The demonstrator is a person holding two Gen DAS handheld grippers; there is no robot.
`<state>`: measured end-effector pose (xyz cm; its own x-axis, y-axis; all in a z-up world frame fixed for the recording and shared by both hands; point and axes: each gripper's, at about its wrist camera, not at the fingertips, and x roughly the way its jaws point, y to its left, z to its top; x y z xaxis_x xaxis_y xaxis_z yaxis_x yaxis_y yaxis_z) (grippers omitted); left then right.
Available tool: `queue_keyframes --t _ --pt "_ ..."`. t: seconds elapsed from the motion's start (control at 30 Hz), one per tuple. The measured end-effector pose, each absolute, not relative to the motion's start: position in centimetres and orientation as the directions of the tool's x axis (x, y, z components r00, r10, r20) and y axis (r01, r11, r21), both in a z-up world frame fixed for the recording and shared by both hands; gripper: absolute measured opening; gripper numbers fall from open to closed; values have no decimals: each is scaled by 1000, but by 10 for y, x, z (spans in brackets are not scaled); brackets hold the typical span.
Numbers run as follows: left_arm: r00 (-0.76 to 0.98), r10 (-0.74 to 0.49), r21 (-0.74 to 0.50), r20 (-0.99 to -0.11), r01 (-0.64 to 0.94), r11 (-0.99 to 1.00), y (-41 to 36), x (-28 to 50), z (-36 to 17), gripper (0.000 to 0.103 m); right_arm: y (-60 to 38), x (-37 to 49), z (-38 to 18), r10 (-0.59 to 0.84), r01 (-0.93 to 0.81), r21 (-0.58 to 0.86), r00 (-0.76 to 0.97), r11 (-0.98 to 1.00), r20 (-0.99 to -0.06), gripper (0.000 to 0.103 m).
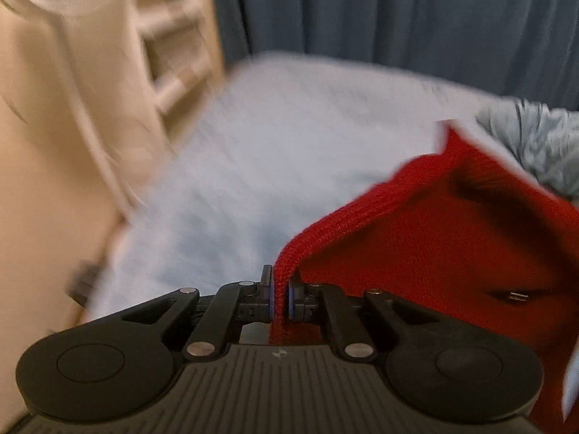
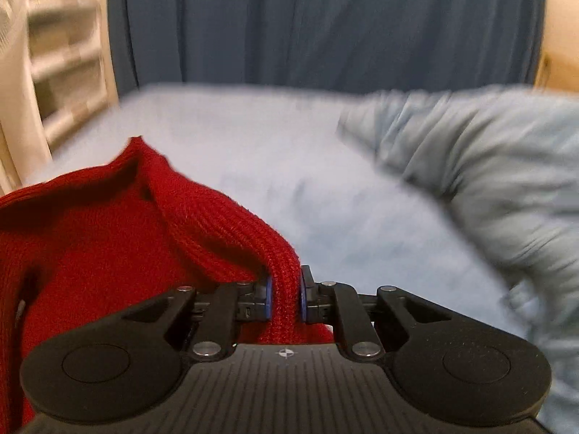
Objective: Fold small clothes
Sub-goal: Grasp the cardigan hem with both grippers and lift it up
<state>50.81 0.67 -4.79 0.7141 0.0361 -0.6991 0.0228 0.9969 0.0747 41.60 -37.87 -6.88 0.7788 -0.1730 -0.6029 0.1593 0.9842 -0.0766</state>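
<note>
Both grippers grasp the ribbed edge of a red sweater (image 1: 427, 238): the left gripper (image 1: 279, 298) and right gripper (image 2: 284, 298) each have their fingers clenched on it. Held at two points, it hangs spread above the pale blue bed (image 1: 275, 137), likely so it can be laid flat for folding.

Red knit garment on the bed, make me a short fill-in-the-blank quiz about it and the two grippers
1. The left gripper is shut on the ribbed edge of the ____ knit garment.
2. The right gripper grips ____ garment.
3. The garment hangs over a pale ____ bed sheet.
4. Behind the bed hangs a dark blue ____.

Missing words: red; the same; blue; curtain
</note>
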Motion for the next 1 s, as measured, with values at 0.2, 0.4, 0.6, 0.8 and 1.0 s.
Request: queue_keyframes --t 0.2,0.4,0.6,0.8,1.0 --pt "859 58 29 -509 -51 998 91 366 80 6 -382 257 67 -86 91 -6 923 996 -376 14" --pt "957 30 -69 -288 -52 996 145 205 186 6 -364 93 156 16 -10 36 988 999 -152 14" --pt "996 22 -89 -88 -30 996 156 114 256 6 -352 -7 212 62 -63 15 998 998 23 14" --pt "999 23 -86 -45 -27 996 146 122 277 6 -380 1 226 103 -106 101 994 989 37 14" --pt "961 39 6 -274 -39 999 106 259 188 6 -402 110 162 92 -60 203 984 977 -153 14"
